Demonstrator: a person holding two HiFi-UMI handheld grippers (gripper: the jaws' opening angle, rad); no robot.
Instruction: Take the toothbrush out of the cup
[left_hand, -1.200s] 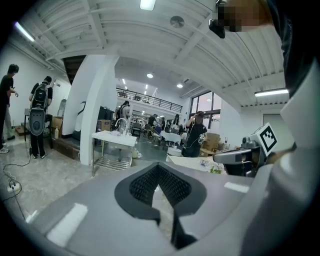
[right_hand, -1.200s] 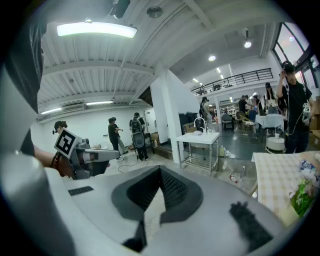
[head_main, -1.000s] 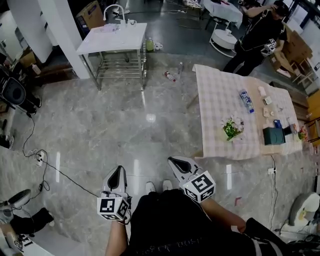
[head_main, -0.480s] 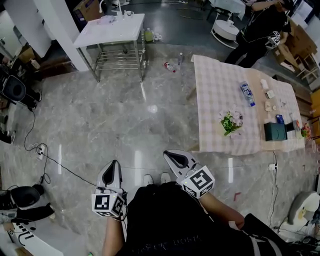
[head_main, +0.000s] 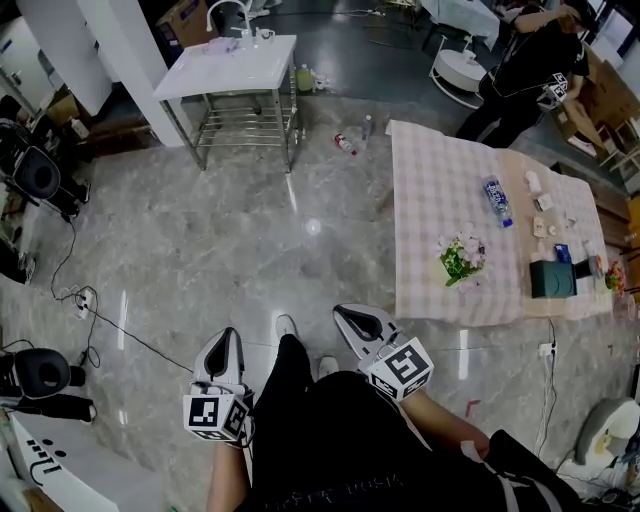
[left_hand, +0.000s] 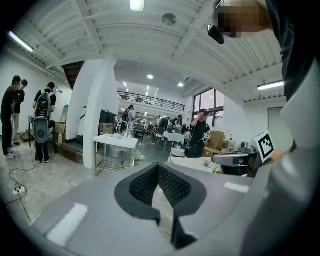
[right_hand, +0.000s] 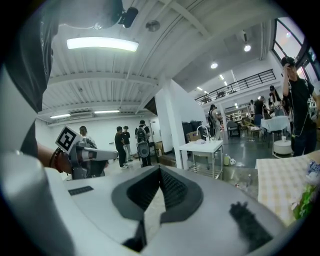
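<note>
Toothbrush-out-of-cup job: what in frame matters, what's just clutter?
Job: left grey two-jaw tool, right grey two-jaw tool, both shut, empty; no toothbrush or cup discernible.
Clutter: checked-cloth table, clear plastic bottle, flower bunch, dark green box.

A large open industrial hall, part workshop and part staged room.
A polished stone floor (head_main: 200, 250) carries a freestanding sink stand (head_main: 228, 70), a table in a checked cloth (head_main: 440, 200), loose cables (head_main: 80, 297) and cardboard boxes (left_hand: 218, 139); a railed mezzanine (left_hand: 150, 101) sits under a ribbed ceiling (left_hand: 100, 30).
</note>
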